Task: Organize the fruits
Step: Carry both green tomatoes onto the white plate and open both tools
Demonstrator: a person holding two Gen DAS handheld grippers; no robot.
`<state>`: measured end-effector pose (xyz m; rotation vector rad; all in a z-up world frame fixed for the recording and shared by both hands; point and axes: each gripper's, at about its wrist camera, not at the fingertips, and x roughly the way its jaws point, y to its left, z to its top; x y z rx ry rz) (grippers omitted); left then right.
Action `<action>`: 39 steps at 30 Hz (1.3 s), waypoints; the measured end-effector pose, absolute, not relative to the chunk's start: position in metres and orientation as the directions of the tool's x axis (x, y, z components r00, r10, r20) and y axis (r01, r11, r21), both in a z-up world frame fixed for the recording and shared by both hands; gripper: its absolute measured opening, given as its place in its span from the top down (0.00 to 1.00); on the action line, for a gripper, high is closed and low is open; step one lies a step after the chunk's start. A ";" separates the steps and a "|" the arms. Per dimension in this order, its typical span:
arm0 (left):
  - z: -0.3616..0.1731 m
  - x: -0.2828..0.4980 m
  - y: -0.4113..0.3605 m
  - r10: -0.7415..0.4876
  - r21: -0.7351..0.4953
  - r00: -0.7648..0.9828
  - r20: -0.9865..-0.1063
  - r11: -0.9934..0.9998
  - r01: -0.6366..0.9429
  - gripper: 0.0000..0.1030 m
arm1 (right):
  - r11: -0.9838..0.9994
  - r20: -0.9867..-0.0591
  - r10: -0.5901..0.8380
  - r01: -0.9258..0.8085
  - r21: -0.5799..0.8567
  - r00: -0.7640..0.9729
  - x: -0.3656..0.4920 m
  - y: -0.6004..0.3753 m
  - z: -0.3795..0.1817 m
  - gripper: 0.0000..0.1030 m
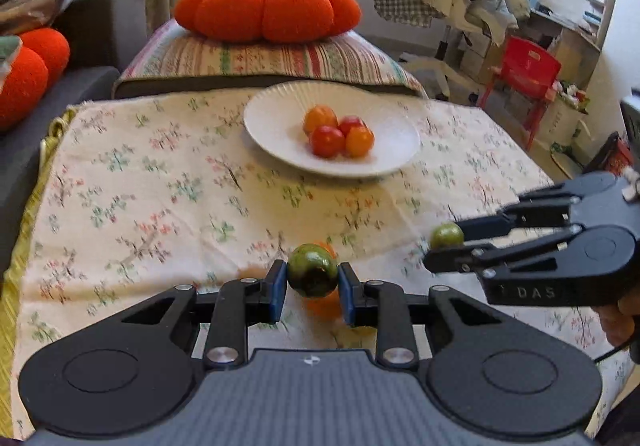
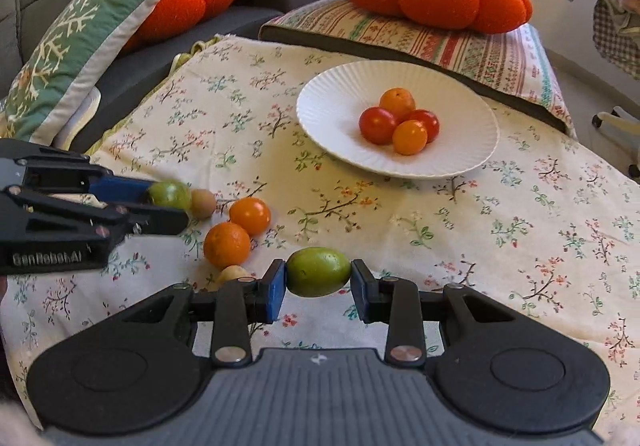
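Between right gripper (image 2: 319,286) fingers: smooth, oval green fruit (image 2: 319,271).

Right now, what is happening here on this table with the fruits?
A person holds a gripper in each hand, and each one is shut on a green fruit: the left gripper on a round green fruit, the right gripper on an oval green fruit. Both are held just above the flowered cloth. The white plate already has four red and orange fruits. Two orange fruits and some small brownish ones lie on the cloth.
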<state>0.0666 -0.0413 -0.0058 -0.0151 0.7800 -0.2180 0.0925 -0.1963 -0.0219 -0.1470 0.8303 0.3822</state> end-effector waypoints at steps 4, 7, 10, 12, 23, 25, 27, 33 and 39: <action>0.006 0.074 -0.037 -0.193 -0.093 0.716 -0.671 0.980 0.177 0.91 | 0.928 -0.730 0.271 -0.372 0.024 0.628 0.096 -0.201 -0.016 0.69; 0.014 0.080 -0.035 -0.187 -0.087 0.733 -0.654 0.981 0.173 0.91 | 0.935 -0.712 0.273 -0.351 0.040 0.647 0.100 -0.210 -0.008 0.69; 0.016 0.086 -0.035 -0.184 -0.081 0.737 -0.651 0.981 0.174 0.91 | 0.946 -0.701 0.271 -0.319 0.065 0.660 0.106 -0.221 -0.002 0.69; 0.016 0.092 -0.036 -0.180 -0.068 0.738 -0.650 0.982 0.179 0.91 | 0.953 -0.698 0.258 -0.294 0.072 0.668 0.112 -0.229 -0.001 0.69; 0.007 0.134 -0.046 -0.176 -0.030 0.758 -0.628 0.979 0.202 0.91 | 0.972 -0.682 0.235 -0.187 0.145 0.693 0.152 -0.257 0.003 0.69; 0.001 0.145 -0.048 -0.181 -0.026 0.756 -0.629 0.977 0.213 0.91 | 0.976 -0.682 0.218 -0.176 0.131 0.698 0.160 -0.257 0.002 0.69; -0.003 0.154 -0.051 -0.196 -0.034 0.749 -0.633 0.974 0.226 0.91 | 0.979 -0.687 0.203 -0.164 0.122 0.698 0.167 -0.257 -0.002 0.69; -0.012 0.176 -0.064 -0.193 0.023 0.753 -0.630 0.964 0.266 0.91 | 0.984 -0.694 0.176 -0.154 0.095 0.698 0.186 -0.252 -0.008 0.69; -0.025 0.193 -0.066 -0.181 0.051 0.746 -0.641 0.959 0.277 0.90 | 0.987 -0.708 0.141 -0.152 0.048 0.693 0.200 -0.245 -0.016 0.69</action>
